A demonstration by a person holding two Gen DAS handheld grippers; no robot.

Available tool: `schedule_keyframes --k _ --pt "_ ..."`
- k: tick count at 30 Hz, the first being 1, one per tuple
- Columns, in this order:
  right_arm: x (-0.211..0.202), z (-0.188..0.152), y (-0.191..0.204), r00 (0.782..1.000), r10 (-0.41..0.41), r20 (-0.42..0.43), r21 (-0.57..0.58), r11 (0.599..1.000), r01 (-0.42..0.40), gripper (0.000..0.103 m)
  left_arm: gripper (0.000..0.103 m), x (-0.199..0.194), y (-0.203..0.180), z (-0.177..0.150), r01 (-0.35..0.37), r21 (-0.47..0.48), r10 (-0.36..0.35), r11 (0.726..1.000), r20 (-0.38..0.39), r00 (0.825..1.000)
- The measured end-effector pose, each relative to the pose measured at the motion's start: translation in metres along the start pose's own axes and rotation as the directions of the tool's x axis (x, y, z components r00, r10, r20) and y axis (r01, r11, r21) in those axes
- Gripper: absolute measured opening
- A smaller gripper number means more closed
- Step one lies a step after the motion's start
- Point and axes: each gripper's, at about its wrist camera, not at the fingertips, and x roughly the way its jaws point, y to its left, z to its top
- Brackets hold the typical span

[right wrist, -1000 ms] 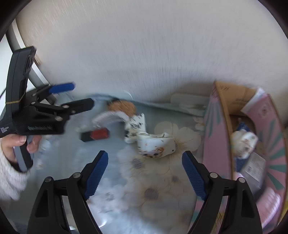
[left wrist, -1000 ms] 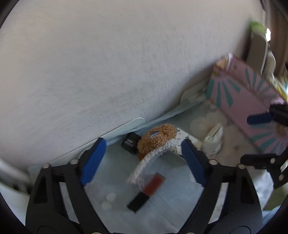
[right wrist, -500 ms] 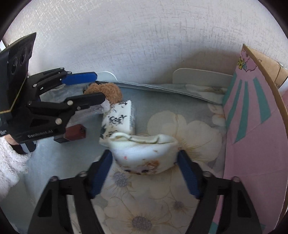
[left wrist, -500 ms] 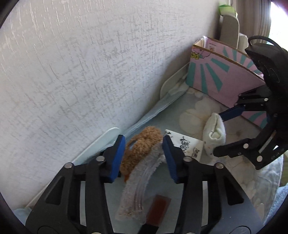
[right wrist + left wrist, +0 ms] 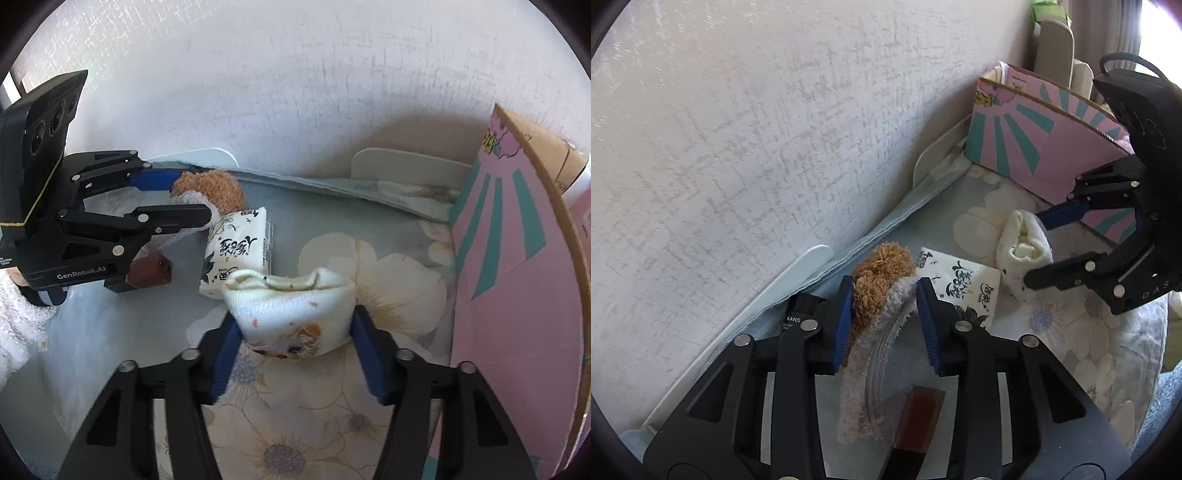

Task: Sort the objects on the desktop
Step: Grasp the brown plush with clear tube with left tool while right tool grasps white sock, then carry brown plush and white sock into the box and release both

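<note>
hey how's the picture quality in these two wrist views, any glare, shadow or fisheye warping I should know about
Left wrist view: sharp, the wall bows with fisheye curvature, and window glare washes out the top right corner by the curtain. Right wrist view: also sharp, evenly lit, with a soft shadow on the wall beside the pink box; the rolled sock between the right tool pads is crisp.

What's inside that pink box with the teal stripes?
The pink box shows only its brown cardboard inner wall and a white item at the open top; its near side hides everything lower down.
</note>
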Motion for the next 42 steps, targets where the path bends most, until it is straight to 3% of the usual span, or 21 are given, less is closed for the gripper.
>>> schedule_keyframes --k 4,7,23,31,42 --pt "-0.009 0.002 -0.001 1.0 -0.01 0.008 0.007 1.0 0.01 0.033 0.026 -0.014 0.008 0.008 0.002 -0.065 0.0 0.998 0.025 1.0" --pt "-0.018 0.004 -0.002 1.0 -0.005 0.01 0.013 1.0 0.005 0.029 0.025 -0.026 0.007 0.016 -0.014 -0.074 0.017 0.997 0.035 0.999" --pt "-0.115 0.019 0.006 0.993 0.018 0.114 0.011 1.0 -0.019 0.026 0.022 -0.121 -0.007 0.069 -0.055 -0.25 0.079 0.967 0.087 0.993" --pt "-0.158 0.019 0.001 0.989 -0.013 0.145 -0.005 1.0 0.013 0.026 0.022 -0.148 -0.038 0.102 -0.051 -0.239 0.079 0.97 0.108 0.991" --pt "-0.189 -0.001 -0.025 0.982 -0.069 0.178 0.053 0.997 0.06 0.026 0.022 -0.143 -0.085 0.149 -0.009 -0.171 0.032 0.985 0.134 0.99"
